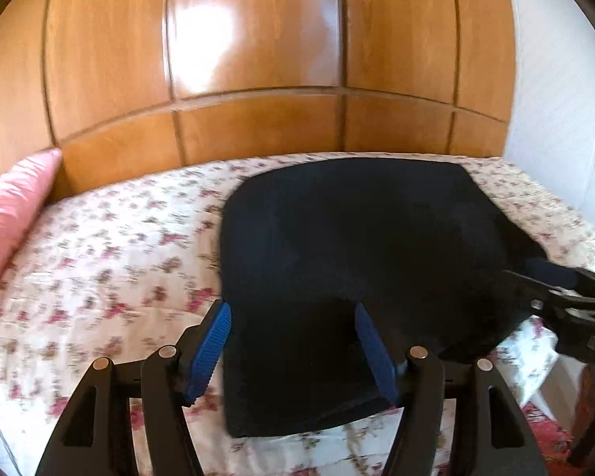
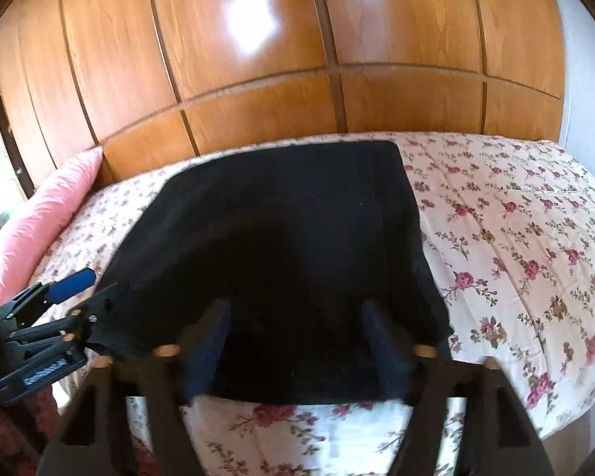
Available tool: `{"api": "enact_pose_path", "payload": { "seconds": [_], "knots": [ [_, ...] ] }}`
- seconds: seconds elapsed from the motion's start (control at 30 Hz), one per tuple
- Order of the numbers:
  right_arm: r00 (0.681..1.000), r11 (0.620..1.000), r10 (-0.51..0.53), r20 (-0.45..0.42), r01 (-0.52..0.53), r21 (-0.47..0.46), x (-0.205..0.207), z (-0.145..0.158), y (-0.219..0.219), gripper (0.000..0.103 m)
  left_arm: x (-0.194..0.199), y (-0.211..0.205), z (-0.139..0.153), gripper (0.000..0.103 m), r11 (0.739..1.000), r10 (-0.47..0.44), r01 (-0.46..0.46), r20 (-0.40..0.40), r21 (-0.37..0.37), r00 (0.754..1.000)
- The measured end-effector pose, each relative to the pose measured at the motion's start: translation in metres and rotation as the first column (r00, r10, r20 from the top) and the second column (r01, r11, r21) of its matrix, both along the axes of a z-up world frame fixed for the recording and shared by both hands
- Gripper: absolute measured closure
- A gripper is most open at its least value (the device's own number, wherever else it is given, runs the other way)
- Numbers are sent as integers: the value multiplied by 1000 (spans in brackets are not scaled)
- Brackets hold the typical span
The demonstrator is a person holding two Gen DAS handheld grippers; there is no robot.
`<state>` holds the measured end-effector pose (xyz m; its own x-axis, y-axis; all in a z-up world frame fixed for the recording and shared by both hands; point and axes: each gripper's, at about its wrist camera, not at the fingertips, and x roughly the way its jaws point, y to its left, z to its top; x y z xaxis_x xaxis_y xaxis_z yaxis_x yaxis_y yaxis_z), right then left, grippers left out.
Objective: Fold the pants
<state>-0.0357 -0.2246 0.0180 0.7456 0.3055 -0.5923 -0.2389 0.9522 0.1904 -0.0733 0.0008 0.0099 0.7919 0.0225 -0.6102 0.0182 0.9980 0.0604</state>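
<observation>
Black folded pants (image 1: 357, 238) on floral sheet (image 1: 99, 277), glossy wood panels (image 1: 258, 59), both grippers' fingers apart.

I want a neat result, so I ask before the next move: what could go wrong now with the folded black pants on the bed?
1. The near edge of the black pants lies between the open fingers of both the left gripper and the right gripper; pulling back carelessly may snag the fold.
2. The pants lie close to the near edge of the floral bedsheet; a tug might drag them off.
</observation>
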Motion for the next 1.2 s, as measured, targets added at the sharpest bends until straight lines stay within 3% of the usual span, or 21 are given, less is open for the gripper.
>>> {"api": "enact_pose_path", "payload": {
  "seconds": [0.1, 0.27, 0.47, 0.57, 0.8, 0.97, 1.1, 1.2],
  "knots": [
    [1000, 1000, -1, 20, 1, -25, -5, 0, 7, 6, -8, -4, 3, 37, 998, 30, -32, 28, 61, 999],
    [1000, 999, -21, 22, 22, -49, -6, -1, 11, 4, -17, -3, 8, 37, 998, -61, 61, 26, -31, 998],
    [998, 996, -54, 12, 55, -71, -23, -3, 12, 3, -25, 6, 5, 37, 991, -63, 59, -27, -119, 998],
    [998, 995, -69, 14, 70, -78, -27, -3, 6, 3, -33, 11, 11, 37, 995, -10, 11, 10, -100, 1000],
    [998, 998, -48, 32, 49, -46, -24, 7, 2, 2, -28, 19, 16, 37, 994, 14, -11, 25, -107, 1000],
    [997, 1000, 9, 71, -10, 6, 0, 31, -18, 0, 4, 44, 24, 37, 990, 6, -4, 9, -143, 1000],
    [999, 997, 22, -49, -18, 81, 54, 25, -44, 0, 51, 59, 19, 37, 993, 4, -13, -78, -114, 997],
    [987, 987, 15, -157, 11, 163, 90, 10, -67, 0, 80, 71, 5, 37, 979, -50, 14, -177, -201, 983]
  ]
}}
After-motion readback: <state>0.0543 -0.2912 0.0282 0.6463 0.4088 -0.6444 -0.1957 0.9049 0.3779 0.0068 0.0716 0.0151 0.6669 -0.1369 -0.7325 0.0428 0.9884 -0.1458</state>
